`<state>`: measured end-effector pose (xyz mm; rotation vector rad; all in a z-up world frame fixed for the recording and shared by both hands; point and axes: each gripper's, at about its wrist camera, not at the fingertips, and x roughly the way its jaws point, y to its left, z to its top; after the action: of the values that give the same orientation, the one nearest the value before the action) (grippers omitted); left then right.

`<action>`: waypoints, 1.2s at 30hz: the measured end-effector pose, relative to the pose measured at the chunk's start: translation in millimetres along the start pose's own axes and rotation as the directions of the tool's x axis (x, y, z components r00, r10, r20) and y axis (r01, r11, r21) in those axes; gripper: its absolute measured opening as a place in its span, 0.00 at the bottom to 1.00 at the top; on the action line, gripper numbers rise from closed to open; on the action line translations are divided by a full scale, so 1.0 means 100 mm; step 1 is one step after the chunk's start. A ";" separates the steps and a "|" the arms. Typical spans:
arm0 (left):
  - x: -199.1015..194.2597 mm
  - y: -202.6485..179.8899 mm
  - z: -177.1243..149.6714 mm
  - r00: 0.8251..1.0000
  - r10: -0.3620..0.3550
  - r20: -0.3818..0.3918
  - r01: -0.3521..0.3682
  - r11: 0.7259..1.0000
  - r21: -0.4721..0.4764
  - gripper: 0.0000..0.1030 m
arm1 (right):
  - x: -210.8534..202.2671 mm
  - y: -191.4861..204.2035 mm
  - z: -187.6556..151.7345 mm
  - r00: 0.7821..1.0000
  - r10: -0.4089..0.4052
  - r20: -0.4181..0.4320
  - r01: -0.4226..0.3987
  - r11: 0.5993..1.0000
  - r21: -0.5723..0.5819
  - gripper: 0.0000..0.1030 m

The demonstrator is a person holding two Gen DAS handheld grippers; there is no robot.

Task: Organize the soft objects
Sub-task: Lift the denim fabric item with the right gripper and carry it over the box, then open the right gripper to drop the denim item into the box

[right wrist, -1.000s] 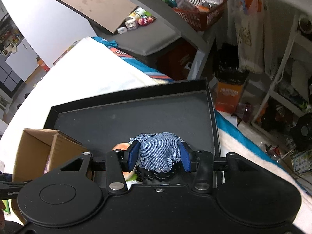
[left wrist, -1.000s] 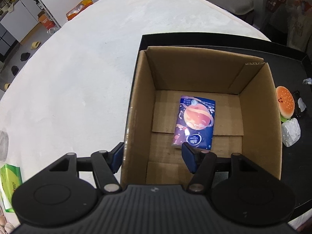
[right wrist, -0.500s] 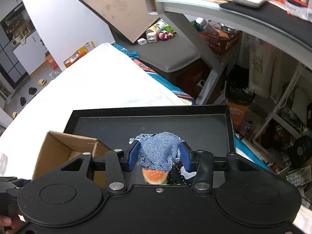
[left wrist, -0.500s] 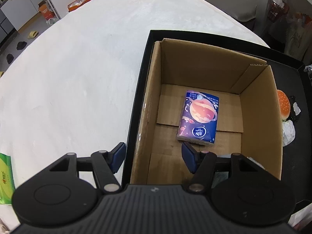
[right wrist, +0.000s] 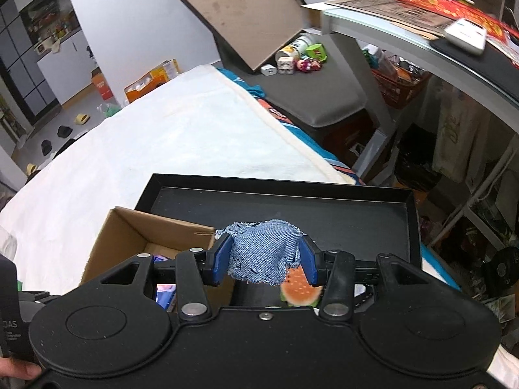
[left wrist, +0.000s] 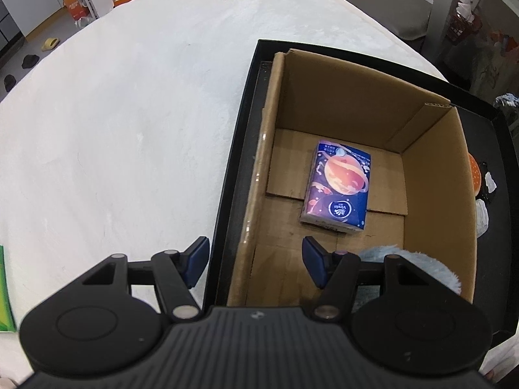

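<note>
White bedding behind, right jaws pinch frayed denim scrap (right wrist: 264,253); left jaws gape empty.

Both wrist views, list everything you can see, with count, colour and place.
cardboard box: one, brown, open, standing in the tray's left part
tissue pack: one, blue with an orange planet, flat on the box floor
fluffy item: one, pale blue, in the box's near corner, partly hidden
tray: one, black, on the white cover
denim piece: one, blue, frayed, clamped in the right tongs
burger toy: one, orange, on the tray beside the box
white cover: one, under the tray
green packet: one, at the left edge
left tongs: open, straddling the box's left wall
right tongs: shut on the denim piece
</note>
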<state>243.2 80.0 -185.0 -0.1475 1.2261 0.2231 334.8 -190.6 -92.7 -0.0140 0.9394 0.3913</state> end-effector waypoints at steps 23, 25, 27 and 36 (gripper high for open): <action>0.01 0.25 -0.08 0.996 -0.084 0.034 0.086 0.995 -0.049 0.56 | 0.22 0.68 0.01 0.999 -0.007 -0.048 0.002 0.995 -0.104 0.43; 0.00 0.27 -0.08 0.995 -0.087 0.039 0.089 0.995 -0.055 0.55 | 0.24 0.73 0.01 0.999 -0.009 -0.053 0.002 0.994 -0.113 0.43; -0.01 0.29 -0.09 0.995 -0.082 0.049 0.085 0.995 -0.060 0.49 | 0.26 0.78 0.01 0.998 -0.008 -0.057 0.001 0.993 -0.117 0.43; -0.05 0.38 -0.11 0.994 -0.090 0.066 0.095 0.993 -0.076 0.33 | 0.38 0.95 0.00 0.996 -0.010 -0.085 -0.003 0.989 -0.151 0.43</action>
<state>222.0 113.7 -183.8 -0.2636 1.1457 0.1941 322.9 -89.7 -108.2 -0.1718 0.9919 0.4606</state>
